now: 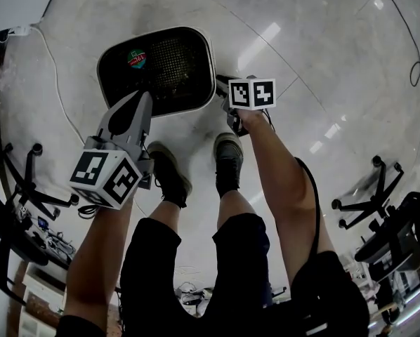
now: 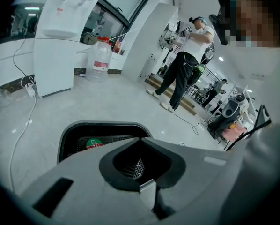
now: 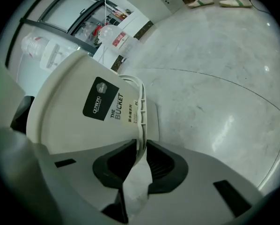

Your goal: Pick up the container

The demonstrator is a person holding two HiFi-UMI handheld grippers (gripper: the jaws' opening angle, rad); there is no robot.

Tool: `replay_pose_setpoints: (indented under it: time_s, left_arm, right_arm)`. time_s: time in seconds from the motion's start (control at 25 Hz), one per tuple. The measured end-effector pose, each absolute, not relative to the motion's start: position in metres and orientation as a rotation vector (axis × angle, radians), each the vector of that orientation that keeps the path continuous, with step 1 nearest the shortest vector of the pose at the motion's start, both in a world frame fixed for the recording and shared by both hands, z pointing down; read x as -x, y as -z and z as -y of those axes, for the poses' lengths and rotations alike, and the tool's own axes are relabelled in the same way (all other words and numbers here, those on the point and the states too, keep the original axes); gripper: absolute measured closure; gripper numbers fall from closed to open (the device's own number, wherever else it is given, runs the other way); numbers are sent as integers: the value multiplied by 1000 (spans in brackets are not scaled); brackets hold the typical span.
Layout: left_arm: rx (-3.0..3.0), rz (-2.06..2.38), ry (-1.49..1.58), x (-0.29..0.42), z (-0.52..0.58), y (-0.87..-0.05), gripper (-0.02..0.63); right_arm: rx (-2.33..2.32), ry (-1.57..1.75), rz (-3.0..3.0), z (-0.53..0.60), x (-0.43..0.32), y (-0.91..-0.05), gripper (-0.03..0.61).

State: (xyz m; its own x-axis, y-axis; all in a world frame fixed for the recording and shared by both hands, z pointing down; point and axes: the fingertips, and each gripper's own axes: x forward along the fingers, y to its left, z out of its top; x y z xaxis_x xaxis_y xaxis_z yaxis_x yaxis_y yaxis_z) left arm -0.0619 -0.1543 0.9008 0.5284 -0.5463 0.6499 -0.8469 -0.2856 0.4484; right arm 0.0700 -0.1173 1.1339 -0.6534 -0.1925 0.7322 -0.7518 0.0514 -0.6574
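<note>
Item: white bin (image 1: 211, 65), black mesh inside, green-and-red sticker (image 1: 136, 59) at the bottom.
Location: on the pale floor (image 1: 322, 62), just ahead of the person's shoes (image 1: 169, 175); base lifted or not, impossible to tell.
Right gripper (image 1: 222, 90): fingers clamped on the bin's thin rim at its right side, one inside the wall, one outside.
Left gripper (image 1: 141, 101): fingers together or very nearly, nothing between them; poised over the bin's near left part, apart from it.
Right arm pose: stretched straight down beside the right leg, marker cube facing up.
Left arm pose: held higher than the right, gripper tilted forward and down toward the mesh.
Risk, slip: loss of the rim from the fingers, caused by a one-sided hold on a thin edge.
Risk, tilt: swing of the bin toward the legs on lifting, caused by its weight hanging off one side.
Risk, flex: bending of the rim under load, loosening the grip.
Nearby: white cable (image 1: 55, 90) on the floor to the left, well clear.
</note>
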Motion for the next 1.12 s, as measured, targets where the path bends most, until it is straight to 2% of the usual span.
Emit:
replay_pose_setpoints:
  time_s: [0.28, 0.64, 1.12]
  left_arm:
    - [-1953, 1152, -462, 66, 149, -897, 603]
    - [-1937, 1126, -431, 58, 148, -867, 603]
    - [-1957, 1048, -418, 41, 176, -856, 603]
  right_arm:
    - [-1095, -1573, 1825, 123, -84, -1119, 529]
    - [-1278, -1392, 1715, 122, -113, -1049, 537]
    - [-1437, -1098, 1625, 125, -103, -966, 538]
